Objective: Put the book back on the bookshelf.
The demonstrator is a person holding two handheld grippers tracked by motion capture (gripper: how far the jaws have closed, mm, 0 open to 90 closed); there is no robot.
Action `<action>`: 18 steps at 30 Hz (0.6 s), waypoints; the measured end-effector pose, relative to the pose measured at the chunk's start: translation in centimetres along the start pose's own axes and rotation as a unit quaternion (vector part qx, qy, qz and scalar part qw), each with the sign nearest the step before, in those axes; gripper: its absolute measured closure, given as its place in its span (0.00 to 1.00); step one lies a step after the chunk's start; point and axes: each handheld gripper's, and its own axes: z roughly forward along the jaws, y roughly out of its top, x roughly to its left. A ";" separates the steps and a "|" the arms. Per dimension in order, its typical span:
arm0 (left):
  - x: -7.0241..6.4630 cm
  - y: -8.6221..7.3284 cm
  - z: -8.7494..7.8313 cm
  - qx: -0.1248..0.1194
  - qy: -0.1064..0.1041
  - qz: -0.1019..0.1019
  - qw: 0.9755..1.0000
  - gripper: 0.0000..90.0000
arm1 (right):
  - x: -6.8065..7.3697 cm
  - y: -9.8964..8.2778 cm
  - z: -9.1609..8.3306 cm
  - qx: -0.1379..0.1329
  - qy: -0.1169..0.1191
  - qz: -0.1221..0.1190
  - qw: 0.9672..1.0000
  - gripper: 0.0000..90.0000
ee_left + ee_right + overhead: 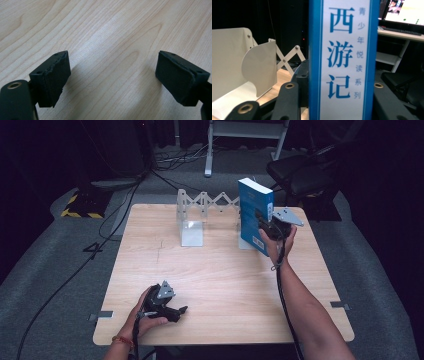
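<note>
Blue and white, the book (255, 215) stands upright at about 1 o'clock on the bench (220, 285), pinched across its thickness by the right tool (266, 226). In the right gripper view the spine (343, 60) rises straight between the 2 black jaws, which press on the covers from either side. The white expanding bookend rack (200, 215) sits at 12 o'clock; its left plate (191, 232) stands free, and the book is at the rack's right end, roughly where the other plate would be, though that plate is hidden behind it.

The step in hand looks like setting the book upright in the rack. To do it well, I would keep the spine vertical, as it reads now, and bring the bottom edge down flat onto the rack's base rather than onto 1 corner. Slide it toward 9 o'clock until a cover lies against an end plate, so it has support before the grip loosens. Ease off slowly: a tall, thin book is likely to topple if let go while leaning.

The left tool (172, 309) rests at 7 o'clock near the bench's front edge, jaws spread with nothing between the pads (53, 77), only bare wood. It could steady the rack if it slides.
</note>
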 end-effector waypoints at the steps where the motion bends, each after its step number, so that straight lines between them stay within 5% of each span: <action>1: 0.0 0.0 0.0 0.000 0.000 0.000 1.000 0.15 | 0.0 -0.2 -0.2 -0.001 0.003 -0.002 1.000 0.69; 18: -0.1 0.1 0.1 -0.001 0.000 0.003 1.000 0.15 | -2.3 -2.9 -4.7 0.037 0.049 -0.002 0.998 0.66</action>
